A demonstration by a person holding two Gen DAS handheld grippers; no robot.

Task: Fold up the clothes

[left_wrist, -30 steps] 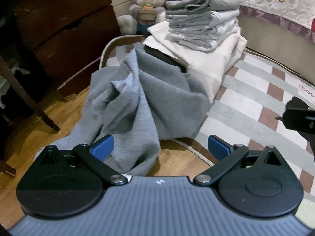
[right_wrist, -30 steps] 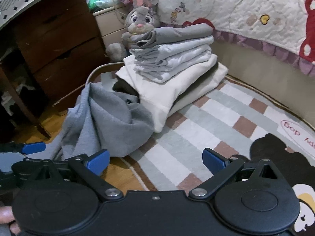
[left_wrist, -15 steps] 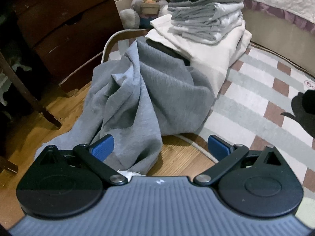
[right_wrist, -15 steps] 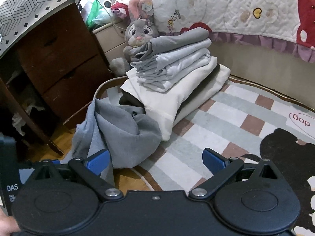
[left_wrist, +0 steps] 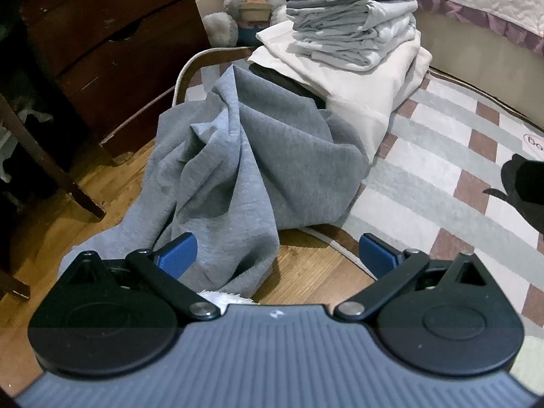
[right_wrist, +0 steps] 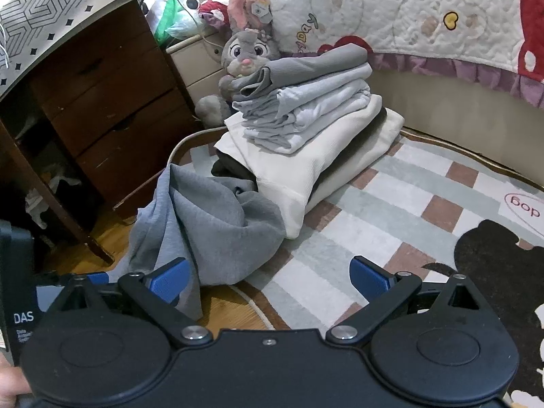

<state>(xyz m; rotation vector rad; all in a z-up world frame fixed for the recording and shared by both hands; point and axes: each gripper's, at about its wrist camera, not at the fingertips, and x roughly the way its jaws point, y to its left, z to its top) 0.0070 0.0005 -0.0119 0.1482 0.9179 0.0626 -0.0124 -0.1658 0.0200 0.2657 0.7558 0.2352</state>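
A crumpled grey garment (left_wrist: 238, 163) lies in a heap on the wooden floor and the rug's edge; it also shows in the right wrist view (right_wrist: 210, 224). Behind it stands a stack of folded clothes (left_wrist: 350, 30), grey and pale pieces on a white one, also seen in the right wrist view (right_wrist: 306, 108). My left gripper (left_wrist: 277, 255) is open, low over the garment's near edge, its left finger against the cloth. My right gripper (right_wrist: 268, 275) is open and empty, over the rug edge to the right of the garment.
A dark wooden dresser (right_wrist: 102, 102) stands at the left with a table leg (left_wrist: 44, 156) in front. A plush rabbit (right_wrist: 244, 51) sits behind the stack. A quilted bed (right_wrist: 425, 17) runs along the back. The checked rug (right_wrist: 391, 210) spreads to the right.
Both grippers have pulled back and risen a little, so the scene looks farther off. The garment and the stack have not moved. Both grippers stay open.
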